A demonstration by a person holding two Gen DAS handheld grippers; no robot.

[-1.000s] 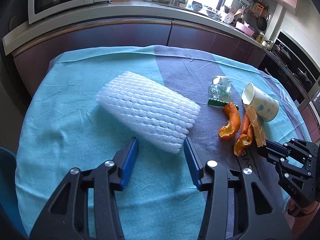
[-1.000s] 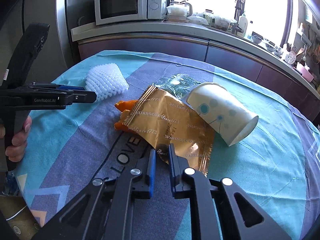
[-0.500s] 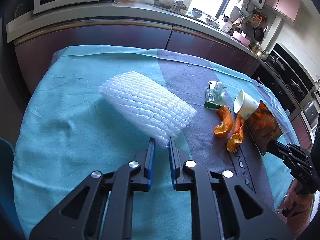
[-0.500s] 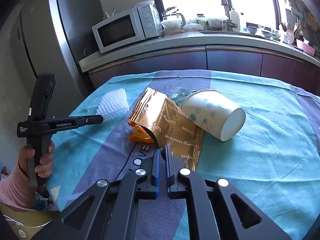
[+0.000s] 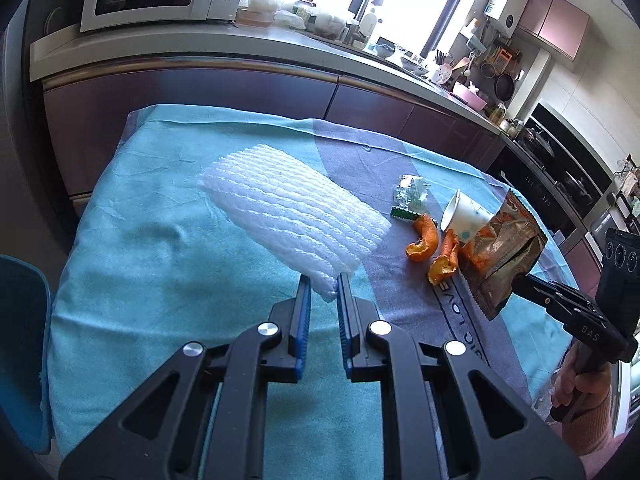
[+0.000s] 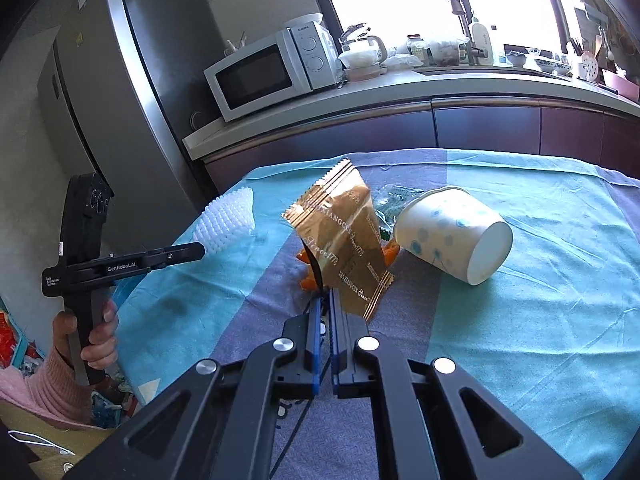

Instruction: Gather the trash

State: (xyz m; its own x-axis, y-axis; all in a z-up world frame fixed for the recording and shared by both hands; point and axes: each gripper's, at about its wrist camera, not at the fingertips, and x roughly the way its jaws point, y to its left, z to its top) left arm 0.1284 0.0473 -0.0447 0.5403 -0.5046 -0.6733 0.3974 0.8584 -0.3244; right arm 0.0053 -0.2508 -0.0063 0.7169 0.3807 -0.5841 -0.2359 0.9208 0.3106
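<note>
My left gripper [image 5: 323, 286] is shut on the near corner of a white foam fruit net [image 5: 292, 212], which lies across the teal cloth; the net also shows in the right wrist view [image 6: 226, 226]. My right gripper [image 6: 325, 304] is shut on the bottom edge of a gold snack wrapper [image 6: 344, 236] and holds it upright above the table; the wrapper also shows in the left wrist view [image 5: 506, 256]. Orange peels [image 5: 424, 240], a tipped white paper cup with blue dots [image 6: 452, 230] and a clear crumpled wrapper [image 5: 410, 196] lie on the cloth.
The table has a teal and purple cloth [image 5: 160, 248]. A dark counter [image 5: 240, 60] with a microwave [image 6: 272, 74] runs behind it. A fridge [image 6: 120, 80] stands at the left. A blue chair [image 5: 20, 340] is by the table's near left edge.
My left gripper closed on the foam net's corner. My right gripper lifted the gold wrapper off the peels and stood it upright, higher above the table.
</note>
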